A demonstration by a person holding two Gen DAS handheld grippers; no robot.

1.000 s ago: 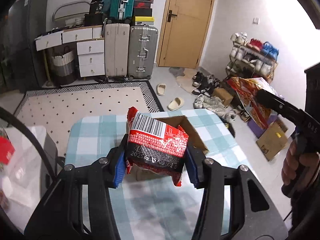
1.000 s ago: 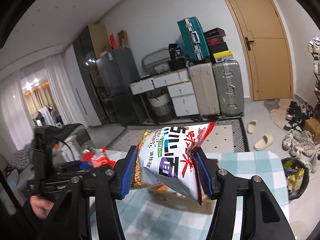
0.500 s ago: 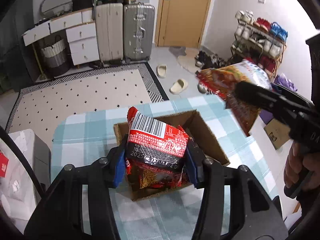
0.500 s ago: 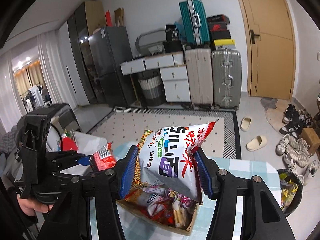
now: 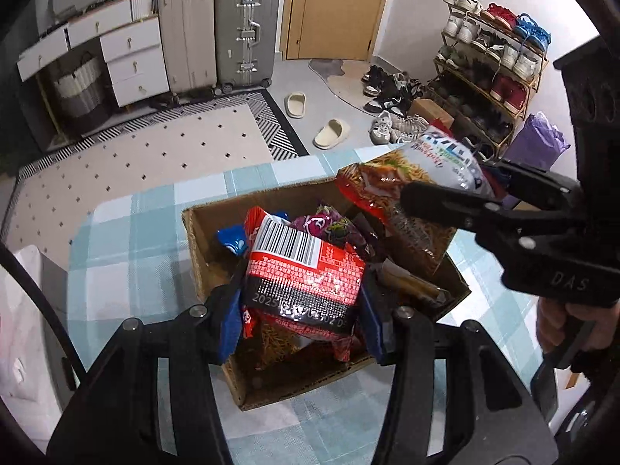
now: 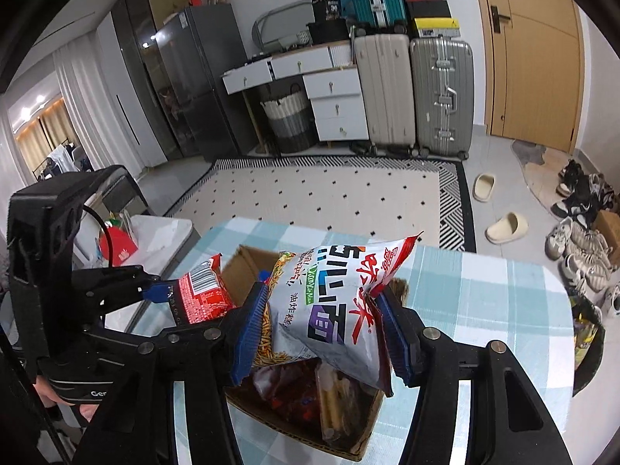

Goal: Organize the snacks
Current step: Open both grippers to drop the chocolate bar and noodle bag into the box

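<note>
Checked table [image 5: 128,232], cardboard box [image 5: 201,255] open on top, already full of snack packets. Above the box, tilted down: left gripper [image 5: 302,310], blue pads clamped on a red barcode packet [image 5: 306,271]. Alongside, over the box's far right corner: right gripper [image 6: 321,329], angled down, pads pinching a white-and-red noodle-snack bag [image 6: 333,302]. Both packets aloft, not yet in the box.
</note>
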